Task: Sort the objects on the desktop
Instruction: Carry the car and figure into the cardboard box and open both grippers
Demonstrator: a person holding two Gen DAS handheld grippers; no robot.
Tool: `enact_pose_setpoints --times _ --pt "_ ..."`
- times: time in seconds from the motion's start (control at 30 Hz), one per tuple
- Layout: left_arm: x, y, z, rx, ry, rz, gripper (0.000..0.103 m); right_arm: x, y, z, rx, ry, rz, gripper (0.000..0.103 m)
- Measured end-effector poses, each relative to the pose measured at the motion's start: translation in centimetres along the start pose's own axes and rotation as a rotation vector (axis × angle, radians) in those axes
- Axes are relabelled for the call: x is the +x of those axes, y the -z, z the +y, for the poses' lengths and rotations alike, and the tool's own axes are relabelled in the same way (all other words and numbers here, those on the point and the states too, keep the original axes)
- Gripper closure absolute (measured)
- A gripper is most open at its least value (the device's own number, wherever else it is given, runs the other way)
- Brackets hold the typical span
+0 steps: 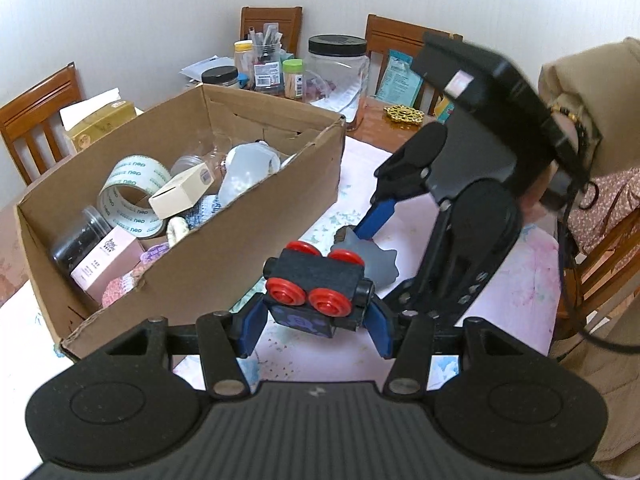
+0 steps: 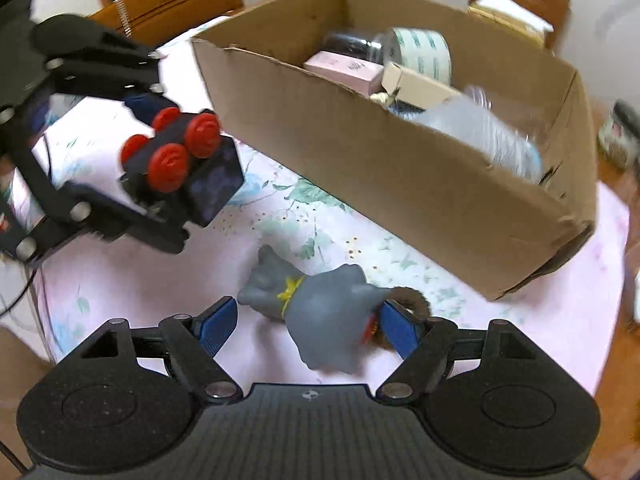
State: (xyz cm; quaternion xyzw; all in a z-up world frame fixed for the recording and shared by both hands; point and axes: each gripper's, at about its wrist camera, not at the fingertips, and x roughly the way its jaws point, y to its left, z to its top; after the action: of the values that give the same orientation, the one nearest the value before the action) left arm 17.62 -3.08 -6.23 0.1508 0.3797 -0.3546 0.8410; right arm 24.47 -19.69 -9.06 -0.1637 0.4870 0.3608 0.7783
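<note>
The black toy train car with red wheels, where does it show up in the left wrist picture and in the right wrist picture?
Left wrist: the toy train car sits low centre, clamped by the left gripper, wheels facing up.
Right wrist: the car is at left, lifted off the cloth, beside the box's near corner.
Shared landmark: the cardboard box, upper left in the left view, upper right in the right view.
</note>
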Motion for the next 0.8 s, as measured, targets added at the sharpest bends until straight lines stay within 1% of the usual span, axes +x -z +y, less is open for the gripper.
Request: enact_pose_setpoints --times 0.13,0.3,0.4,0.53,0.67,0.8 --pt "-0.2 0.1 0.7 -0.023 -0.003 0.003 0.05 1.2 -0.5 0.0 0.052 0.023 0.004 0.021" --pt "-0.6 -0.2 1.1 -0.036 -0.01 0.015 0.05 0.8 -0.9 0.6 0.033 0.044 0.016 0.024" --pt "-1.0 -0.6 1.2 -0.032 -0.019 0.031 0.05 -0.4 -1.2 0.9 0.018 0.04 0.008 0.024" --pt "-1.7 -1.6 1.2 -0.025 -0.041 0.052 0.05 -2.4 -2.1 1.5 -0.006 0.057 -0.019 0.024" --pt "-2.9 -2.9 1.7 -0.027 -0.067 0.042 0.05 -4.7 -3.5 1.6 -0.029 0.075 -0.063 0.024" --pt "-4.1 -4.4 2.8 -0.034 -0.094 0.013 0.05 -6.9 -5.2 1.5 -0.053 0.105 -0.115 0.024"
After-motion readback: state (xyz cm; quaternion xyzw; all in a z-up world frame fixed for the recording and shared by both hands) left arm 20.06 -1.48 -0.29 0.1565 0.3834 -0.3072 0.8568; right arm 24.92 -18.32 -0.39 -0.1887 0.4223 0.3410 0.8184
